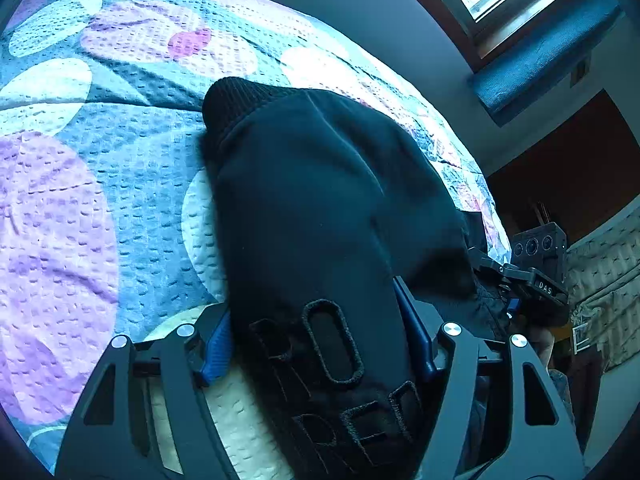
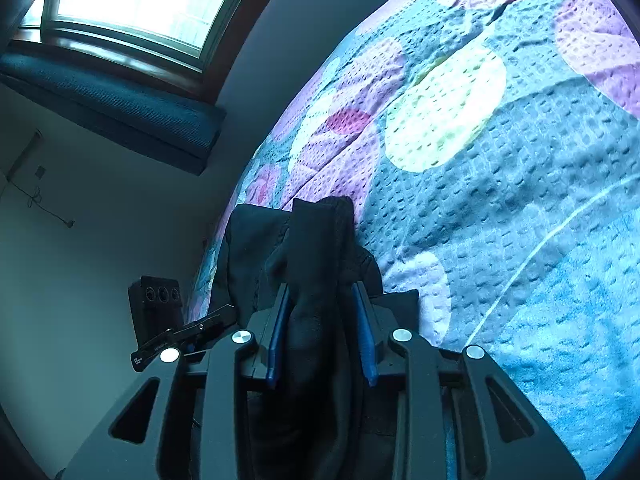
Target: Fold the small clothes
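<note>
Dark garment [image 1: 320, 208] lies bunched on the patterned bedspread [image 1: 80, 200] near its right edge, left gripper [image 1: 320, 344] jaws pinching the part bearing raised letters, cut off by the frame, right gripper [image 2: 322, 332] jaws pinching a narrow bunched fold, garment's outline hidden in shadow.

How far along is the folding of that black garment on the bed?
Early on, by the look of it. Done: no flat, finished fold shows in either view. In hand: the left gripper has the black garment between its fingers at the lettered part, and the right gripper pinches a bunched part; the rest drapes on the bedspread. Left: probably lay it flat, fold it and smooth it.
</note>
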`<state>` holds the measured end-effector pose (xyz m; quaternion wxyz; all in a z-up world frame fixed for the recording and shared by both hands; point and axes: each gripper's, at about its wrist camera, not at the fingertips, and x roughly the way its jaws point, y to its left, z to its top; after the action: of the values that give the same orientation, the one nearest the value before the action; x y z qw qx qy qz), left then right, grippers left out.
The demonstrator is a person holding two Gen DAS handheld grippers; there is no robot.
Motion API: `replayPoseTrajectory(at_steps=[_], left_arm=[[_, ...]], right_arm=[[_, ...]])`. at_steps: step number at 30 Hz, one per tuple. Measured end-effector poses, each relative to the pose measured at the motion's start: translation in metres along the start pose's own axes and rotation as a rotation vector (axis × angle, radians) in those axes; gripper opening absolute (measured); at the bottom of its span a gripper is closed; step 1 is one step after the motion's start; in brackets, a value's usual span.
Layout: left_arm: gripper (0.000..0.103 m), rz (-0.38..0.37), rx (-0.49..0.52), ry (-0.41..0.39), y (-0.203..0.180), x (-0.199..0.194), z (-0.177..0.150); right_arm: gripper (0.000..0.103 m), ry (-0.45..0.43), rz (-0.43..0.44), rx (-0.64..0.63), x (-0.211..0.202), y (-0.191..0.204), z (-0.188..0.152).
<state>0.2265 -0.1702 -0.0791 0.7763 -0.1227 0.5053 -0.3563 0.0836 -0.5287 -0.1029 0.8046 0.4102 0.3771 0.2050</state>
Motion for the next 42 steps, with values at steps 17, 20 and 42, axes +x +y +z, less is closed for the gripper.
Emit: replayPoseTrajectory(at_steps=[17, 20, 42], left_arm=[[0.069, 0.021, 0.026, -0.028, -0.007, 0.002, -0.004], [0.069, 0.024, 0.022, -0.029, -0.007, 0.001, -0.003], [0.095, 0.012, 0.066, -0.023, -0.033, -0.024, -0.047]], right_arm=[[0.026, -0.027, 0.022, 0.026, -0.013, -0.015, -0.012], [0.026, -0.033, 0.013, 0.034, -0.014, -0.012, -0.013], [0.076, -0.005, -0.031, -0.026, -0.041, 0.002, -0.04]])
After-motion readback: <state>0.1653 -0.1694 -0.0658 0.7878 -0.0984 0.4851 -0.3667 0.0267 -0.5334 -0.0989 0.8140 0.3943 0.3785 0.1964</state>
